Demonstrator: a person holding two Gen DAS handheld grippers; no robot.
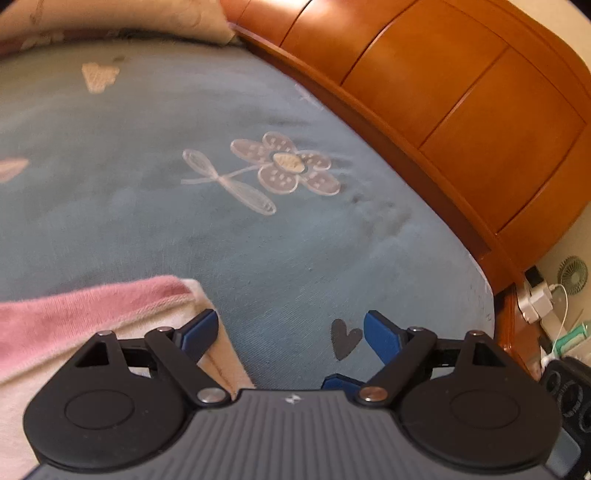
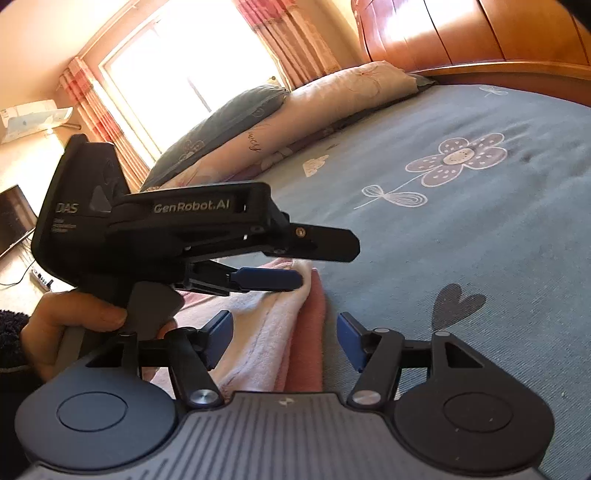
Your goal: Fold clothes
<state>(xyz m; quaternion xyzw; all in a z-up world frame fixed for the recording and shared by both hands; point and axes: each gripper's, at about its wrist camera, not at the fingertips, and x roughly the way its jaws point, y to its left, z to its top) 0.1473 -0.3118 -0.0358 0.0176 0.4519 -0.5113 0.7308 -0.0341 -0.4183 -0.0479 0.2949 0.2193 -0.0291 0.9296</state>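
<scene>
Clothing is seen as one pink-and-white garment (image 1: 85,314) laid at the near left of a blue bedsheet (image 1: 184,122), its pink band on top and a white edge along its right side. In the left wrist view the left gripper (image 1: 291,332) is held low over that edge with its jaws spread wide; nothing is clamped, one blue pad lying above the white cloth and the other above bare sheet near a grey heart print (image 1: 345,338).

In the right wrist view the left gripper (image 2: 295,278) is seen from the side, gripped by a hand (image 2: 70,325), its blue finger close to the white tip of the garment (image 2: 295,332); contact cannot be told. The right gripper (image 2: 284,336) is likewise parted and empty, straddling the pink strip.

Two risks are judged from here. Only the upper layer may be pinched if the jaws are shut this shallow, so the layers would slide apart; and the bedsheet may be caught along with the cloth, because one pad of each tool sits over it.

The garment's long axis is judged to run from the near edge away toward the wooden headboard (image 2: 480,33), its narrow end pointing that way. Whether it lies partly folded or finished cannot be settled.
</scene>
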